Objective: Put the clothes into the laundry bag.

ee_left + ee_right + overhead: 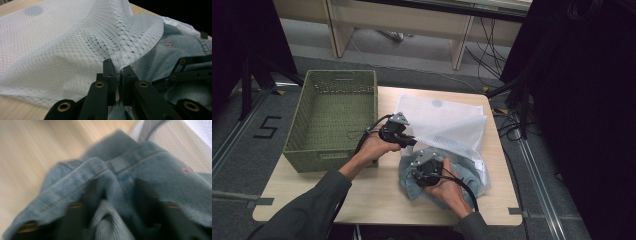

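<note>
Two claws work at a white mesh bag [447,125] that lies on the worktop [382,195], just right of a green basket [334,117]. The left claw [117,72] is fully closed and pinches the near edge of the mesh bag, raising that edge off the worktop so that the mouth of the bag stands open. A blue denim garment [412,182] lies bunched at the near side of the mesh bag, partly under the raised mesh and partly on the bare worktop. The right claw [424,170] sits on top of the denim garment, near to the left claw. In the right gripper view, folds of denim lie over and between its jaws; the picture is blurred, so whether the pads press on the cloth cannot be told. The green basket stands at the far left of the worktop, apart from the mesh bag.
</note>
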The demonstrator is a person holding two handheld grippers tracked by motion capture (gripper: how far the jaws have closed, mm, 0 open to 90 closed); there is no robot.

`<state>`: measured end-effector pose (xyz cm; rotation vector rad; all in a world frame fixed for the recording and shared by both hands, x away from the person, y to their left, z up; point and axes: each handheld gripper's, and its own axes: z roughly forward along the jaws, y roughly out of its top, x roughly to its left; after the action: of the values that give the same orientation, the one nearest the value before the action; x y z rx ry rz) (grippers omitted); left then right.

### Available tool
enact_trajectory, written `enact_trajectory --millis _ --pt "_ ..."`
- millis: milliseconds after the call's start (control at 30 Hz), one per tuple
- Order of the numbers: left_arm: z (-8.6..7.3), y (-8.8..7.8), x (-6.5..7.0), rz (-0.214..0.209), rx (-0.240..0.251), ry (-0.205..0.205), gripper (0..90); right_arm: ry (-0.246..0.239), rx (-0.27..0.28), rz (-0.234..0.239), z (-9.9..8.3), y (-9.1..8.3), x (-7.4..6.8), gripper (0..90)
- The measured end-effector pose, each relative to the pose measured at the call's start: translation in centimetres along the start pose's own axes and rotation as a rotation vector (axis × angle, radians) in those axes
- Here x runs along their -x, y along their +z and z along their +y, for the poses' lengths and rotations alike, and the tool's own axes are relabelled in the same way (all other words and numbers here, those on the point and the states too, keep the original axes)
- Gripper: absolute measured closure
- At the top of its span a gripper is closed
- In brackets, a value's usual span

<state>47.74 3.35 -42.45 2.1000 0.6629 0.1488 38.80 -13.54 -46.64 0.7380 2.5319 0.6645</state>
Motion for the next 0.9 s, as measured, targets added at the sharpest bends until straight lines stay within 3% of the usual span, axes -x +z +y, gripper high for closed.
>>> enact_trajectory --millis 67,100,233,267,367,400,433,467,500,567,600,667,800,900 --pt "0.0 0.0 0.1 0.0 -0.002 0.006 85.1 -0.034 0.012 -0.007 -0.1 -0.2 0.5 79.7" --pt "0.0 0.0 0.1 -0.004 0.0 0.011 85.3 -0.01 0.013 -0.002 -0.2 -0.6 0.5 82.3" --pt "0.1 -0.2 0.2 0.0 -0.001 0.021 85.5 0.012 0.063 -0.043 -0.2 -2.1 1.9 84.5" --pt "0.2 -0.2 0.3 0.004 0.002 0.019 85.6 0.056 0.109 -0.089 -0.3 -3.5 3.2 84.9" --pt "0.3 -0.3 0.4 0.002 0.008 0.023 85.7 0.119 0.146 -0.136 -0.7 -5.1 5.6 84.9" --pt "0.3 -0.3 0.4 0.002 0.008 0.023 85.7 0.119 0.146 -0.136 -0.7 -5.1 5.6 84.9" --pt "0.3 -0.4 0.4 -0.003 0.005 0.029 85.7 0.127 0.158 -0.157 -1.0 -5.3 6.5 84.8" --pt "0.3 -0.4 0.5 -0.005 0.001 0.034 85.6 0.146 0.152 -0.195 -1.7 -4.9 7.9 84.1" --pt "0.4 -0.4 0.6 -0.006 0.003 0.033 85.6 0.188 0.141 -0.2 -2.1 -4.3 8.1 84.1" --pt "0.4 -0.3 0.7 -0.004 0.0 0.038 85.7 0.184 0.112 -0.194 -2.6 -3.5 8.3 83.1" --pt "0.5 -0.3 0.6 -0.006 0.004 0.029 85.7 0.208 0.046 -0.158 -3.3 -1.8 7.6 80.8" --pt "0.5 -0.4 0.5 -0.008 0.008 0.021 85.5 0.194 0.037 -0.177 -3.5 -0.7 7.1 79.4" --pt "0.4 -0.5 0.4 -0.018 0.012 0.016 85.0 0.251 0.043 -0.131 -3.3 -1.5 7.5 70.9" --pt "0.4 -0.5 0.4 -0.015 0.005 0.021 84.8 0.305 0.091 -0.086 -3.1 -2.4 7.9 57.7"
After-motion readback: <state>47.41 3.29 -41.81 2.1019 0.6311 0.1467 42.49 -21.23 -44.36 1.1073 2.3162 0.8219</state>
